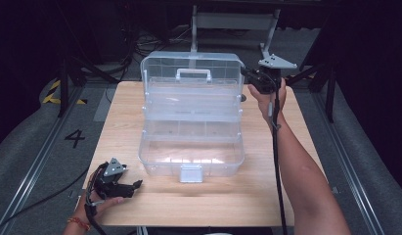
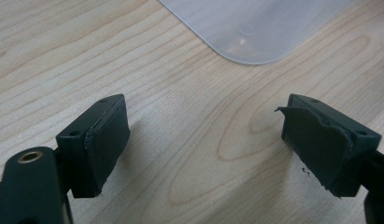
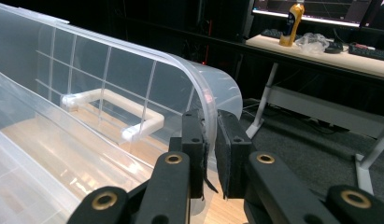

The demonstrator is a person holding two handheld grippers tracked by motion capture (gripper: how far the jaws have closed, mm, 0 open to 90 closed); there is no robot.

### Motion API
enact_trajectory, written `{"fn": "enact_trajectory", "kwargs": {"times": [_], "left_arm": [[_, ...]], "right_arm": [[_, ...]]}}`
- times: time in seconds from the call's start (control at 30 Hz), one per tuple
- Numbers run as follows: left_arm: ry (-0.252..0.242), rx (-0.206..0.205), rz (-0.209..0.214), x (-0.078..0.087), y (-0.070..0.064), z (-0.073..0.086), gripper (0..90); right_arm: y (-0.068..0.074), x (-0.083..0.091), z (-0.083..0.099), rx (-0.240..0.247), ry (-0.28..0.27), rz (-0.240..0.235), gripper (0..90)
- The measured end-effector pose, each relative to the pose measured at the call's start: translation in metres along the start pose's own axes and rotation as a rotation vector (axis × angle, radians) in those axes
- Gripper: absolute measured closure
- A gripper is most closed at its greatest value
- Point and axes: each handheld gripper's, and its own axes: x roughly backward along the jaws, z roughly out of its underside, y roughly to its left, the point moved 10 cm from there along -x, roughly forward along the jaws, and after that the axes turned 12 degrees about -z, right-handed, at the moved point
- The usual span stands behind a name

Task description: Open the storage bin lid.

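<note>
A clear plastic storage box (image 1: pixel 191 161) stands open in the middle of the wooden table (image 1: pixel 125 127). Its lid (image 1: pixel 191 81) is raised upright at the back, white handle (image 1: pixel 193 74) facing me. My right gripper (image 1: pixel 250 78) is shut on the lid's right edge (image 3: pixel 209 109), the rim pinched between both pads. My left gripper (image 1: pixel 135 188) rests low at the table's front left, open with nothing between its fingers; in the left gripper view (image 2: pixel 203 140) a corner of the box (image 2: pixel 255 28) lies ahead on the wood.
A fold-out tray tier (image 1: pixel 191 110) spans the box between lid and base. Behind the table, cables and a metal stand (image 1: pixel 235 22) sit on the dark floor. The right gripper view has a desk with a yellow bottle (image 3: pixel 291 18) farther off.
</note>
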Motion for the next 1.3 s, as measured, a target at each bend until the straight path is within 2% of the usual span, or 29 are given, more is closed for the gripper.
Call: {"fn": "enact_trajectory", "kwargs": {"times": [0.43,1.0,1.3], "left_arm": [[0.0,-0.002,0.0,0.0,0.0,0.0,15.6],[0.001,-0.002,0.005,0.0,0.0,0.0,15.6],[0.002,0.002,-0.005,0.0,0.0,0.0,15.9]], "right_arm": [[-0.012,-0.014,0.004,-0.051,0.015,-0.014,83.1],[-0.015,-0.019,0.006,-0.06,0.021,-0.003,83.1],[-0.026,-0.032,0.012,-0.083,0.038,-0.013,82.4]]}}
